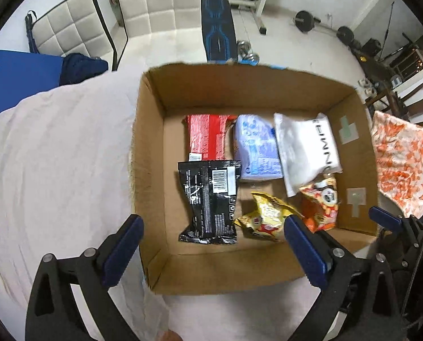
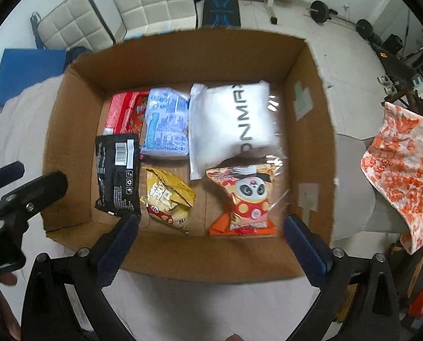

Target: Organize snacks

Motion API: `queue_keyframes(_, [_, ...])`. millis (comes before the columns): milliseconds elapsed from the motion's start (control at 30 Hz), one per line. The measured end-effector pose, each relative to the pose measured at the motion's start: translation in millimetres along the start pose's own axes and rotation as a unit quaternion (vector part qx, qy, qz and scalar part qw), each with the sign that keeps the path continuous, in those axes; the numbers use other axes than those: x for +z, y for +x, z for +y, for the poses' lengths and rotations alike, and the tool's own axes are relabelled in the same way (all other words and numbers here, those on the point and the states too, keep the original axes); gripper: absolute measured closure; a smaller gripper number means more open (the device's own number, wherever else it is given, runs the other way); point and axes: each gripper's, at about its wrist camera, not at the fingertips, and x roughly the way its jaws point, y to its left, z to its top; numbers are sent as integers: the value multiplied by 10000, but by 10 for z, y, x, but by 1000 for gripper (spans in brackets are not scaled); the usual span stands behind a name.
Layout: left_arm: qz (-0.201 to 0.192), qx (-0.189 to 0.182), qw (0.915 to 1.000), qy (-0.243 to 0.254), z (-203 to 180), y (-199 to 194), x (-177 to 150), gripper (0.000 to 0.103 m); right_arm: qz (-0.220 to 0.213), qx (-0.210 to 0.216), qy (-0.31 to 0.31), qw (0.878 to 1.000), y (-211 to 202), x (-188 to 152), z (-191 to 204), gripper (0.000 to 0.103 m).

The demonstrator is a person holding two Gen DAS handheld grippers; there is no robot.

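An open cardboard box sits on a pale cloth-covered table. Inside lie several snack packs: a red pack, a light blue pack, a white pouch, a black pack, a gold pack and an orange panda pack. My left gripper hovers open above the box's near side, holding nothing. My right gripper is open over the near wall, also holding nothing.
The pale tablecloth spreads left of the box. An orange-patterned cloth hangs at the right. White padded chairs, a blue mat and gym equipment stand beyond the table.
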Motion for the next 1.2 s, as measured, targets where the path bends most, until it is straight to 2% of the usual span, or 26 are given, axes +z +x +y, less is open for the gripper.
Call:
queue_keyframes(300, [-679,24,9975,194,-126,-681,-274,2,-586,30,228,9980,-783,-252,-15,0])
queue_keyframes(567, [-1312,112,9910,247,-188,-1558,-607,2,-1352,133,280,9903,-1921,-700,-32,0])
queue_keyframes(700, [-1727,224,9845,202,-194,-2044,-828,2,-1763,113,235,9840,-2485,-941,6,0])
queue_keyframes(933, [-1939,418,9801,124,-197,-2510,-1151,2,-2222,112,156,9748,-3269,-1272,56,0])
queue_keyframes(1200, [-2151,510,9753,24,-200,-2813,-1332,2,-2496,42,34,9683,-3775,-1521,83,0])
